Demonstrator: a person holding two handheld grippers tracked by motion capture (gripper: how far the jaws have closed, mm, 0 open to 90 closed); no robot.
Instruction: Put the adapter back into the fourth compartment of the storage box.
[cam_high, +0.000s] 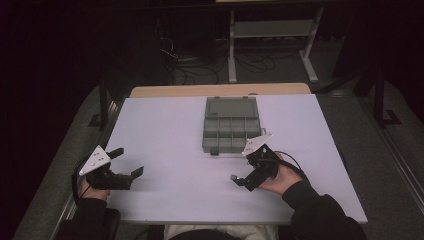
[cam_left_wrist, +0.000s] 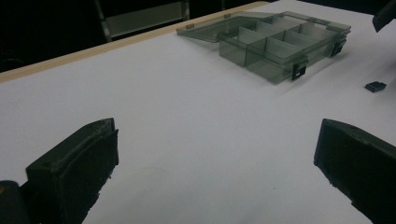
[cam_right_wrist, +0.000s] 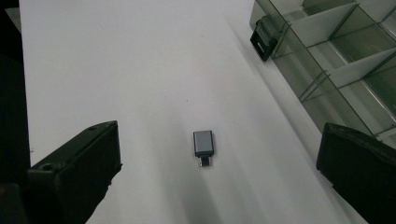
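1. We count two grippers, one in each hand. The left gripper (cam_high: 128, 162) sits near the left edge of the tabletop (cam_high: 170, 130) with its two black jaws wide apart and nothing between them.
2. The right gripper (cam_high: 247, 162) is held at the right, just in front of the box; its jaws also stand wide apart, holding nothing.
3. We see one organiser box (cam_high: 230, 125) of smoky, see-through grey plastic at the middle far side of the tabletop. Its flat lid lies open toward the far edge, thin dividers split it into small rectangular compartments, and two black latches (cam_right_wrist: 264, 37) sit on its near wall.
4. We see one small adapter (cam_right_wrist: 204, 147), a rounded grey metal-looking block with a short darker plug end. It lies flat on the tabletop, apart from the box, ahead of the right gripper and in line with the gap between its jaws, touching neither.
5. The tabletop is a smooth, matt white sheet with a pale wooden strip along its far edge.
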